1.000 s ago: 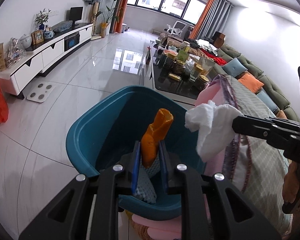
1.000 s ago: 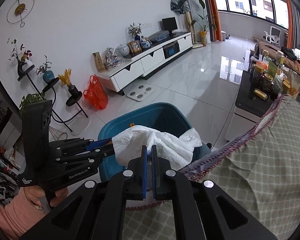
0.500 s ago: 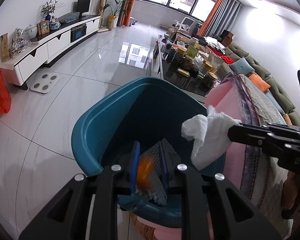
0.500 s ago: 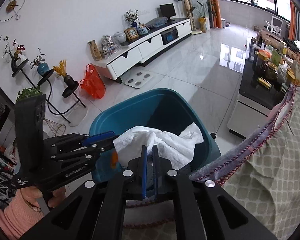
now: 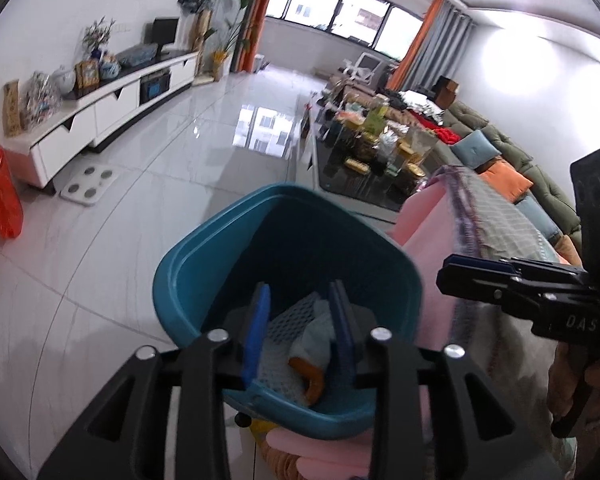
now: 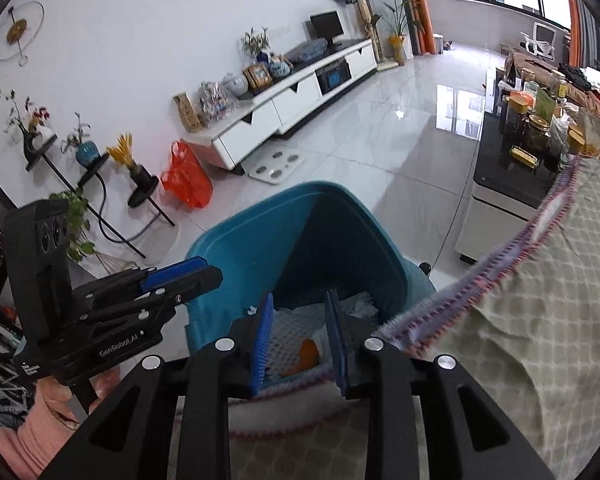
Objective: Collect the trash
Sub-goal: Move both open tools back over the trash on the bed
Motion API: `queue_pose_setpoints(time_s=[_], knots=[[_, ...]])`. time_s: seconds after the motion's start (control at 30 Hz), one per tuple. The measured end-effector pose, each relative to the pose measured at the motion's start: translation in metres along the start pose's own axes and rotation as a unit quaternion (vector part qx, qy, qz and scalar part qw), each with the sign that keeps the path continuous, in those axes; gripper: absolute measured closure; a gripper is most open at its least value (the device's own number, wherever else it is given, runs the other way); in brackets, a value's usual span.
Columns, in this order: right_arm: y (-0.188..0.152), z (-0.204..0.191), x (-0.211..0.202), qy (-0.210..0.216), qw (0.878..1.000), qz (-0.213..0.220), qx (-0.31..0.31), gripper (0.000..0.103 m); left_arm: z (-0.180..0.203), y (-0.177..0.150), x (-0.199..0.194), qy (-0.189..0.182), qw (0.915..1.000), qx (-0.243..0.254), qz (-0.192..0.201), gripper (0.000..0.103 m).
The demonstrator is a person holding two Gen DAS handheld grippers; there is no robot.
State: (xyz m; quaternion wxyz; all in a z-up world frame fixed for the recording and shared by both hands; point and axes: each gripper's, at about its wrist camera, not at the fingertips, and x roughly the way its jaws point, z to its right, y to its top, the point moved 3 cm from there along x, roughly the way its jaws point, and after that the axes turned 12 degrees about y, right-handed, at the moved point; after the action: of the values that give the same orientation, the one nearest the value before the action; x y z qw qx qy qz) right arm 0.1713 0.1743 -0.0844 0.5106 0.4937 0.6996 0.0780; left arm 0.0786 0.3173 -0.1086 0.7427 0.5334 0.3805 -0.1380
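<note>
A teal trash bin (image 5: 204,256) stands on the floor beside the sofa; it also shows in the right wrist view (image 6: 260,240). Inside lie an orange peel (image 5: 310,372), white foam netting (image 5: 288,320) and a white tissue (image 5: 316,340). In the right wrist view the peel (image 6: 306,354), netting (image 6: 288,336) and tissue (image 6: 356,304) lie at the bin's bottom. My left gripper (image 5: 300,332) is open and empty above the bin. My right gripper (image 6: 300,340) is open and empty above the bin, and shows at the right of the left wrist view (image 5: 476,276).
A patterned blanket (image 6: 520,320) over pink cushions (image 5: 424,236) lies right of the bin. A black coffee table (image 5: 364,184) with jars stands beyond. A white TV cabinet (image 6: 292,108), orange bag (image 6: 186,180) and scale (image 6: 276,166) are on the left.
My left gripper opened and the orange peel fell into the bin. My right gripper opened and the white tissue dropped into the bin.
</note>
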Motion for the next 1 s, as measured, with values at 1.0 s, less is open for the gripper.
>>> queue_pose_setpoints(time_s=[1.0], knots=[[-0.181,0.047,-0.342,-0.21,0.944,0.232,0.102,0.051,0.307,-0.097,-0.095,-0.293,0.9147,0.277,0.017,0.036]])
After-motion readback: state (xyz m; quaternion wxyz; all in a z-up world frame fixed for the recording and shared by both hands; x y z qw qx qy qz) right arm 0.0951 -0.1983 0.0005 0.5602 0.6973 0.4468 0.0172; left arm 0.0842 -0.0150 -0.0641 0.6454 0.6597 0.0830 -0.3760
